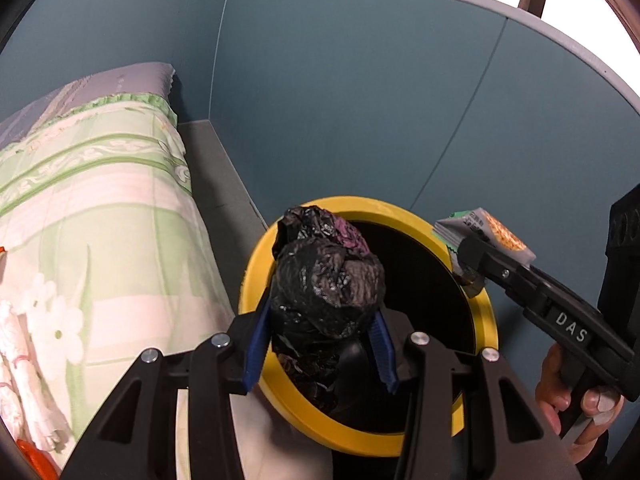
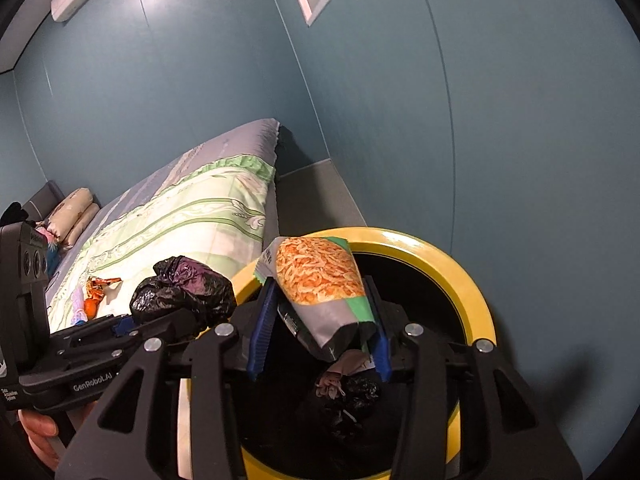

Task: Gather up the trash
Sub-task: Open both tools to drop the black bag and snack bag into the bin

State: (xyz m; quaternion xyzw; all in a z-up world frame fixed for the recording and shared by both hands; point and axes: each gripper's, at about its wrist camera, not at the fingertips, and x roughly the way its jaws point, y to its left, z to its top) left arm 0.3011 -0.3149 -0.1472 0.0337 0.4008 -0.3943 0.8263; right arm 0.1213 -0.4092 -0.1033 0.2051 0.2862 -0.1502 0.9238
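Note:
A round black bin with a yellow rim (image 1: 249, 280) (image 2: 472, 292) stands on the floor beside the bed. My left gripper (image 1: 322, 304) is shut on a crumpled black plastic bag (image 1: 328, 280) (image 2: 184, 292), which hangs over the bin's left rim. My right gripper (image 2: 320, 284) (image 1: 468, 256) is over the bin mouth, and a grey and green snack packet (image 2: 320, 276) (image 1: 496, 232) with an orange picture sits between its blue pads. The packet tilts, its lower end hanging toward the bin. Some crumpled trash (image 2: 344, 384) lies at the bottom of the bin.
A bed with a green flowered sheet (image 1: 100, 200) (image 2: 180, 216) fills the left side, right against the bin. Orange scraps (image 2: 94, 300) and pillows (image 2: 76, 208) lie on it. Blue wall panels (image 1: 360, 100) close in behind and to the right. A hand (image 1: 560, 392) grips the right tool.

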